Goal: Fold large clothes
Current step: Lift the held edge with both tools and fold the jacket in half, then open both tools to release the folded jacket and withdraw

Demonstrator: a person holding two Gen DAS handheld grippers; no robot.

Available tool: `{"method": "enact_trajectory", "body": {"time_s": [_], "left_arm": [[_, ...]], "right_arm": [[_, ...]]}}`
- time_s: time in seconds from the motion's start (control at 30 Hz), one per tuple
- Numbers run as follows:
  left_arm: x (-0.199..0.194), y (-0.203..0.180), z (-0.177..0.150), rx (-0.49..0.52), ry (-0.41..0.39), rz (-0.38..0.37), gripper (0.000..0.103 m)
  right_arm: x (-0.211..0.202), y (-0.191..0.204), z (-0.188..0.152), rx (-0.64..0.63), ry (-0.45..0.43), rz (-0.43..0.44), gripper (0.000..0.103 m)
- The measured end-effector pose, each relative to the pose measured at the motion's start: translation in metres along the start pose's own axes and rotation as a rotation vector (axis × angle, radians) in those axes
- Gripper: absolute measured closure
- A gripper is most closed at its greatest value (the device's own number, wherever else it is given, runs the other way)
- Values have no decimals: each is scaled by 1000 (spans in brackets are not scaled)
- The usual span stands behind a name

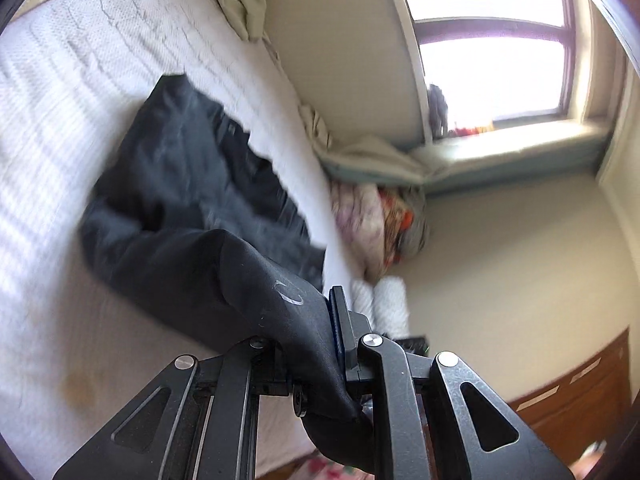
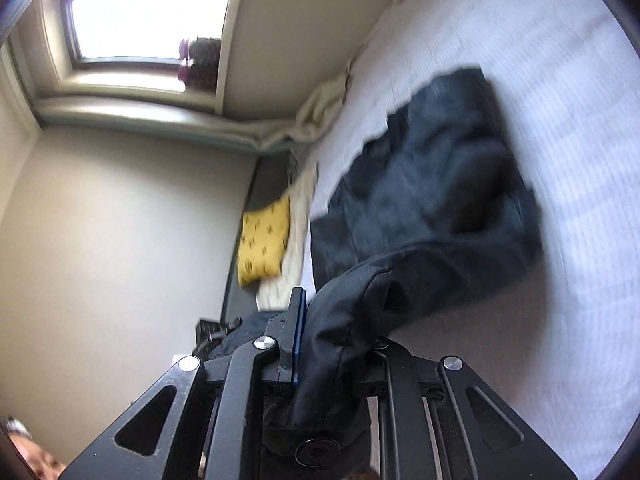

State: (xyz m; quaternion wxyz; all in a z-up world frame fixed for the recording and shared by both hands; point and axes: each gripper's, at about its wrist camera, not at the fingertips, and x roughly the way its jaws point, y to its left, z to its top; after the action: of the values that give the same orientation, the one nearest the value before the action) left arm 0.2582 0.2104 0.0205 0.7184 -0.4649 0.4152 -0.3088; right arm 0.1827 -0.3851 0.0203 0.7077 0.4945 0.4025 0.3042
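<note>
Across wide white textured bedspread (image 1: pixel 80 92), with both jaws clamped on dark grey fabric garment (image 1: pixel 192 184), left gripper (image 1: pixel 308 344) and right gripper (image 2: pixel 328 340): raise evenly, keep edge taut, lay over flat.

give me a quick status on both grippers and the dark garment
Left gripper shut on dark garment. Right gripper shut on it too. Rest trails on white bed. Nothing in the way.

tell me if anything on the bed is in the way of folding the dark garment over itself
Nothing visible. Both the left gripper and right gripper already pinch the dark garment, and the white bed around it looks bare.
</note>
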Motion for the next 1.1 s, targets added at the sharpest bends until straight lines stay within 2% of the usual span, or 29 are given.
{"method": "enact_trajectory", "body": {"time_s": [0.13,0.33,0.53,0.63,0.7,0.77,0.8,0.97,1.03,1.1], "left_arm": [[25,8,38,-69,-53,-7,86],[51,32,73,-152,-103,21,86],[83,55,100,-195,-127,61,85],[96,64,107,-193,-136,82,81],[101,72,108,-197,-138,110,79],[110,84,111,-213,-135,148,68],[113,90,112,-217,-132,155,64],[108,96,116,-232,-160,144,27],[102,88,118,-198,-191,145,18],[95,75,118,-135,-232,185,15]], "right_arm": [[27,4,37,22,-41,-15,93],[58,-12,86,52,-69,-69,93],[86,-42,111,107,-76,-116,93],[97,-54,121,130,-88,-128,91],[104,-63,127,148,-98,-143,86],[111,-71,131,163,-107,-157,84],[112,-75,132,166,-109,-164,79],[116,-91,138,192,-127,-174,65],[109,-94,142,211,-144,-156,61],[101,-96,146,231,-163,-140,53]]}}
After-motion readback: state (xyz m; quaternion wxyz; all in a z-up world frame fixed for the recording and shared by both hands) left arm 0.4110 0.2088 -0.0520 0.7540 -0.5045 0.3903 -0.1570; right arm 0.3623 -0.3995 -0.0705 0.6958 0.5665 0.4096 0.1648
